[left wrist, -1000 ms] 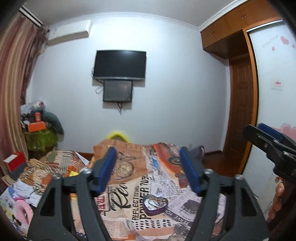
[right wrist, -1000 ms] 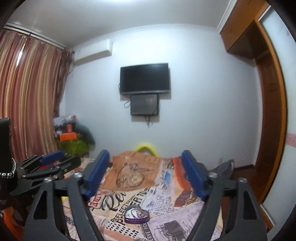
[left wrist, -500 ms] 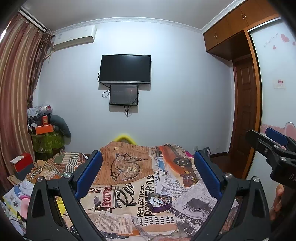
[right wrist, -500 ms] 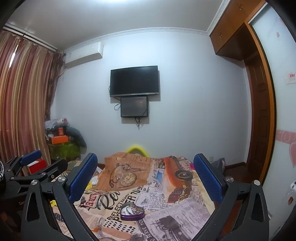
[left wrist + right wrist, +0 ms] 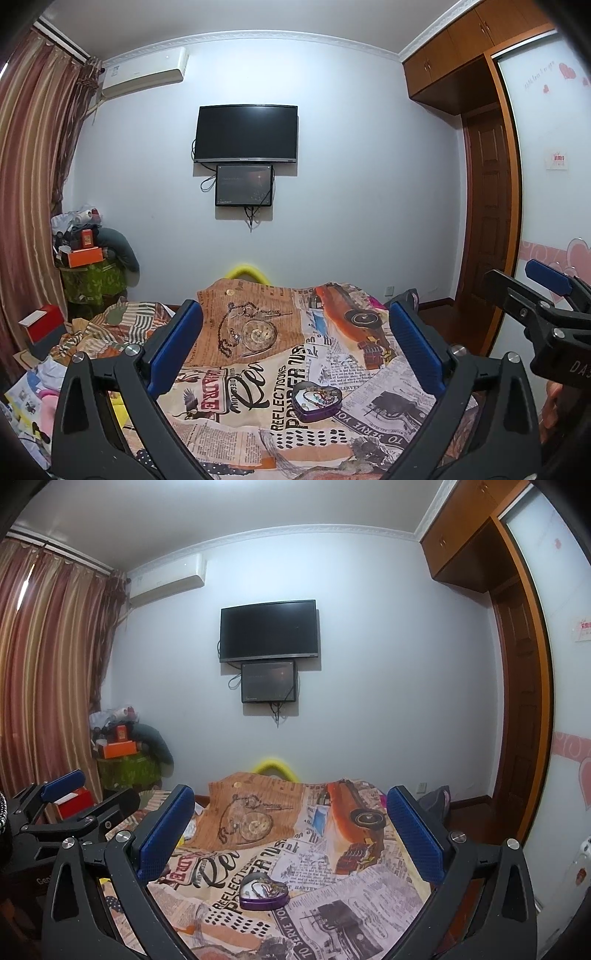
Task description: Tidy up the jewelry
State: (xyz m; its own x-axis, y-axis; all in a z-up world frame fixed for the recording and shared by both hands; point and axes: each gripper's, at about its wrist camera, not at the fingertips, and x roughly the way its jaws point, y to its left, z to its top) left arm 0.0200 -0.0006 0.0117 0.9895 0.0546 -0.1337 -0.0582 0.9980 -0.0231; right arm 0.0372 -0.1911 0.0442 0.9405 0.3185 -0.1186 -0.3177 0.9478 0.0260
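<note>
Both grippers, left gripper (image 5: pixel 295 347) and right gripper (image 5: pixel 291 830), gape wide with nothing between the pads. We see the purple heart-shaped tin (image 5: pixel 317 400) lying open on the newsprint bedspread (image 5: pixel 258 435), ahead of and below both, tangled jewelry (image 5: pixel 264 884) inside. Neither hand looks clearly nearer; fisheye blurs that.

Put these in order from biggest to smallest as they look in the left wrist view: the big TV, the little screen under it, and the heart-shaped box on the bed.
1. Big TV
2. Little screen
3. Heart-shaped box, nearly matching the screen; nearness inflates it.
</note>
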